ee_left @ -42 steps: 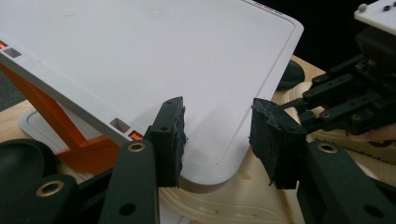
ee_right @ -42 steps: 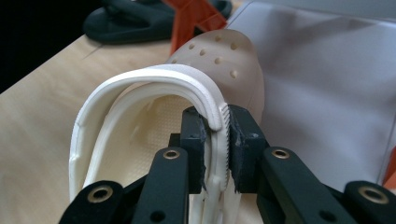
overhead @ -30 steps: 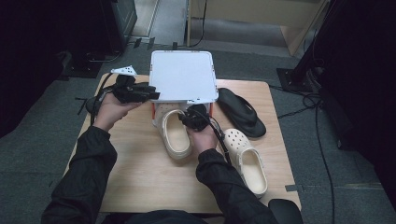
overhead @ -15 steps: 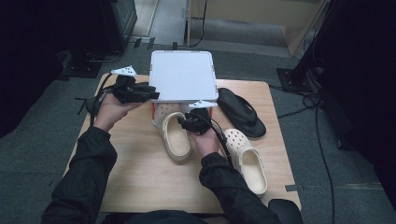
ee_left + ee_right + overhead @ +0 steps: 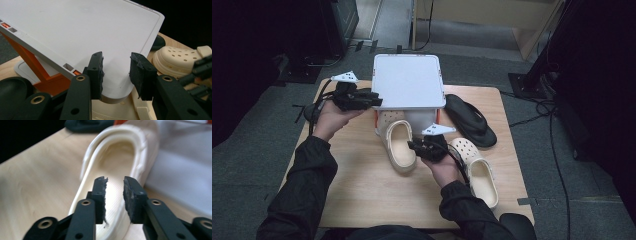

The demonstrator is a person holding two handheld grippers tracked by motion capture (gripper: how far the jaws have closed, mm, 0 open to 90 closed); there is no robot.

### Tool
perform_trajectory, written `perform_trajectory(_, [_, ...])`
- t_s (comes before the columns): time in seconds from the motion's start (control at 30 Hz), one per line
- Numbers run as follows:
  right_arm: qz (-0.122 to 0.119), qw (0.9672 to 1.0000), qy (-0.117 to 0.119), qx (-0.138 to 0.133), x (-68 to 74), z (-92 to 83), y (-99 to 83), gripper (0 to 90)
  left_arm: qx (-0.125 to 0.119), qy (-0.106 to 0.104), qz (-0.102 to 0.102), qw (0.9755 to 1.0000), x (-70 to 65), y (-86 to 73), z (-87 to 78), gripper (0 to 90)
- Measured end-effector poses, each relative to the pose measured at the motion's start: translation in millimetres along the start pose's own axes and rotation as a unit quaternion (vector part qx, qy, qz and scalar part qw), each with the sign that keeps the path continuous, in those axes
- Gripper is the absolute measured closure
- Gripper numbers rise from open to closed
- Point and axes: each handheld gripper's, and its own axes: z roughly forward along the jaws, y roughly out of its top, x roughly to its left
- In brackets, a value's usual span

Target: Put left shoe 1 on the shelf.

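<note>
A white box lid (image 5: 408,80) stands tilted up on its orange frame (image 5: 30,65). My left gripper (image 5: 374,102) is open at the lid's left front corner. In the left gripper view that corner (image 5: 116,85) lies between the spread jaws of the left gripper (image 5: 116,72). A cream clog (image 5: 399,150) lies on the table with its toe under the raised lid. My right gripper (image 5: 412,146) is open beside the clog's right side. In the right gripper view, the right gripper (image 5: 115,195) hangs over the blurred clog (image 5: 115,152) with nothing between its jaws.
A second cream clog (image 5: 477,167) lies at the right, close behind my right hand. A black flip-flop (image 5: 469,120) rests at the far right of the wooden table (image 5: 352,175). Dark floor and cables surround the table.
My right gripper has drawn back from the box toward the person, along the clog. The left gripper and the raised lid have stayed put.
</note>
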Motion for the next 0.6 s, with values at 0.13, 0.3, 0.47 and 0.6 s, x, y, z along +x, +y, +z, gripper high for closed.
perform_trajectory(0.13, [-0.009, 0.9999, 0.012, 0.009, 9.4, -5.3, -17.5, 75.8, 0.000, 0.003, 0.001, 1.0000, -0.5, 0.1, 0.1, 64.4])
perform_trajectory(0.3, [-0.011, 0.9996, 0.018, 0.018, 14.2, -11.3, -31.7, 77.4, 0.003, 0.006, 0.005, 1.0000, -1.3, 0.4, -0.2, 65.5])
perform_trajectory(0.47, [-0.008, 0.9989, 0.026, 0.038, 16.2, -12.1, -45.8, 78.6, 0.004, 0.008, 0.007, 0.9999, -1.6, 0.4, -0.6, 66.8])
perform_trajectory(0.6, [-0.025, 0.9972, 0.030, 0.064, 20.9, -4.9, -54.9, 80.3, 0.006, 0.011, 0.011, 0.9999, -2.4, 0.5, -1.0, 67.5])
